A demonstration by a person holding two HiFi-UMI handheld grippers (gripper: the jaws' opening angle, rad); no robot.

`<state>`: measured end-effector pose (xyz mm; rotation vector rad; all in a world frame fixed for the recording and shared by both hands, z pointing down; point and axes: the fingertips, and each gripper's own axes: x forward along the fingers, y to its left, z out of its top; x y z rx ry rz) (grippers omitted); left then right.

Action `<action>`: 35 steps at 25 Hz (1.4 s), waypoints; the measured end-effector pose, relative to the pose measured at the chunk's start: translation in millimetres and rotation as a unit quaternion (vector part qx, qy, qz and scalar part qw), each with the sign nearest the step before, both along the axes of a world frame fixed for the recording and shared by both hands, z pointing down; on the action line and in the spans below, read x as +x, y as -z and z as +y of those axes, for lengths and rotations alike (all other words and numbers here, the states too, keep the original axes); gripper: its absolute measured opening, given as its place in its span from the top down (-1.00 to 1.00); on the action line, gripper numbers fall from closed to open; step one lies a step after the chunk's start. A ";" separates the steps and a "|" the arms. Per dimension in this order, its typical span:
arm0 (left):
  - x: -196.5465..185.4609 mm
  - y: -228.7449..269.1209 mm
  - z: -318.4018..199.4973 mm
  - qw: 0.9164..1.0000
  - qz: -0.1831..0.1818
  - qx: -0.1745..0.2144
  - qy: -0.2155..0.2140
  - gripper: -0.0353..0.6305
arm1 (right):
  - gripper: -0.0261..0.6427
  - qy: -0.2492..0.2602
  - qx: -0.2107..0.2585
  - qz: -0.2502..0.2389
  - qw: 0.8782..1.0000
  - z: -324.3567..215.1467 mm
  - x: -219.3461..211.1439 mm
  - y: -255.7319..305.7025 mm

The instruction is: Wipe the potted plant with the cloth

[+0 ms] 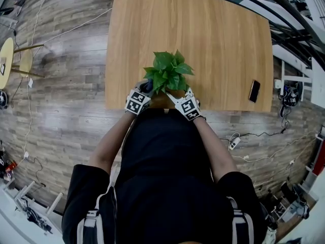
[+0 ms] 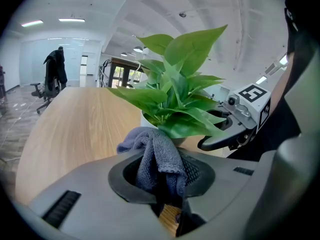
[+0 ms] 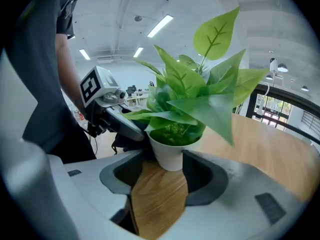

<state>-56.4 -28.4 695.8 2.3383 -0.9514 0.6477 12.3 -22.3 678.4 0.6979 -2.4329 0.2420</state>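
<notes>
Wood table, head view: the pale table (image 1: 213,34) carries the potted plant (image 1: 167,72) right at its near edge, in front of the person; a phone (image 1: 254,91) lies well apart to the right.
Arms, head view: both forearms reach forward with elbows bent. The left gripper (image 1: 147,89) and right gripper (image 1: 176,96) close in on the plant from either side, low under the foliage.
Cloth, left gripper view: a grey knitted cloth (image 2: 157,159) bulges up out of the left gripper (image 2: 161,181), whose jaws are clamped on it. Its free fold sits just beside the lowest leaves (image 2: 182,101).
Cloth handling: it looks soft, limp and light, so it should drape over a leaf; only the bunched top is free to rub with.
Leaf handling: they look thin, bendy and easy to crease or tear, so I judge they want light strokes along the blade with support from below, not a pinch.
Neighbour, left gripper view: the right gripper (image 2: 235,131) shows past the foliage at the right.
Pot, right gripper view: the small white pot (image 3: 169,154) stands upright on the table (image 3: 157,199) at the mouth of the right gripper (image 3: 165,176).
Right gripper state: its jaws stand apart, flanking the pot's base; I cannot tell whether they touch it.
Pot handling: it looks rigid, smooth and light, and top-heavy under the spread of leaves, so it is likely to tip or slide. The pot wall is the place to steady it, never the stems.
Neighbour, right gripper view: the left gripper (image 3: 125,126) comes in from the left under the leaves.
</notes>
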 end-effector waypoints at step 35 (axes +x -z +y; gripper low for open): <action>2.3 -1.1 4.3 1.000 -0.007 0.019 -0.022 0.55 | 0.17 0.001 -0.018 -0.008 1.000 7.1 -14.1 -2.3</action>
